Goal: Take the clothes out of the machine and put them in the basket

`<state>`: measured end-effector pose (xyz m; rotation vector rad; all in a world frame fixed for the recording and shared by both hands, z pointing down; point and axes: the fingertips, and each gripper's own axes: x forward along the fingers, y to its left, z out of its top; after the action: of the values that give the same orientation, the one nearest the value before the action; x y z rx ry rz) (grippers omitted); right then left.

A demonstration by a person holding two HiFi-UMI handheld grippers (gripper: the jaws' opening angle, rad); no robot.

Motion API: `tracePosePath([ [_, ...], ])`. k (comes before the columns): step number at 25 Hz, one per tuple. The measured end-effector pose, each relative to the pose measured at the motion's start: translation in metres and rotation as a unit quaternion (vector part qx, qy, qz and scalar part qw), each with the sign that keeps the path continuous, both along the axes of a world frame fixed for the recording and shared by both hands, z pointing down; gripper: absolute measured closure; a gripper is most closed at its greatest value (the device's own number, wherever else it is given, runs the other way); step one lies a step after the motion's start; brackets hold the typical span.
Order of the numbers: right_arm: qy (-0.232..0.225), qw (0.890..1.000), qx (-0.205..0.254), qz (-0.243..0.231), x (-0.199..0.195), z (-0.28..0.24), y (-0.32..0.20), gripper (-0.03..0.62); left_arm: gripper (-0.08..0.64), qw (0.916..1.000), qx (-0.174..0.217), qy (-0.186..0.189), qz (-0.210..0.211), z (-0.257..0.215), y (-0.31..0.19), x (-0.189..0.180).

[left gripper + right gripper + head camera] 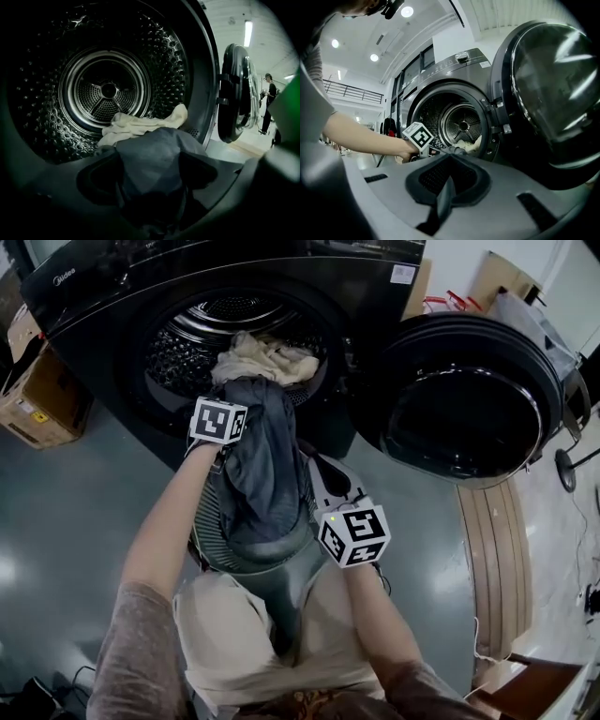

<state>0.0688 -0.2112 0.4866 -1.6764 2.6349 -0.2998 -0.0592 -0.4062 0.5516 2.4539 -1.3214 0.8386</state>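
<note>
Garment (pixel 267 460), dark, limp and judged light, is draped from the drum (pixel 173 357) at 12 o'clock over the basket (pixel 204 526) at 6 o'clock. It is straddled, unpressed, by the spread jaws of the left gripper (pixel 149 164); a thin fold is pinched by the right gripper (pixel 446 185). A bunched fold is judged the surest hold. Cream cloth (pixel 267 360) is left inside.
</note>
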Motion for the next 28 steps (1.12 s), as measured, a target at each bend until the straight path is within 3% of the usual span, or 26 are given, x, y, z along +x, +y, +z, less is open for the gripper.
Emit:
tracePosePath([
  [6,-0.003,1.0,0.001,0.006,0.005,-0.001,-0.004,0.595,0.164,0.9999,0.008,-0.012,-0.002,0.004,-0.014,0.003],
  [11,0.0,1.0,-0.004,0.003,0.004,0.006,-0.006,0.595,0.383,0.9996,-0.019,0.02,-0.003,0.004,-0.005,0.007],
  [13,0.005,1.0,-0.005,0.001,0.004,0.008,-0.006,0.595,0.433,0.9985,-0.036,0.042,0.001,0.0,0.004,0.01],
  [20,-0.004,1.0,-0.01,0.018,0.016,0.013,-0.01,0.595,0.442,0.9945,-0.034,0.058,0.08,-0.033,0.079,0.01],
  [28,-0.002,1.0,-0.02,0.012,0.014,0.022,-0.013,0.595,0.44,0.9838,-0.045,0.077,0.155,-0.063,0.176,0.01],
])
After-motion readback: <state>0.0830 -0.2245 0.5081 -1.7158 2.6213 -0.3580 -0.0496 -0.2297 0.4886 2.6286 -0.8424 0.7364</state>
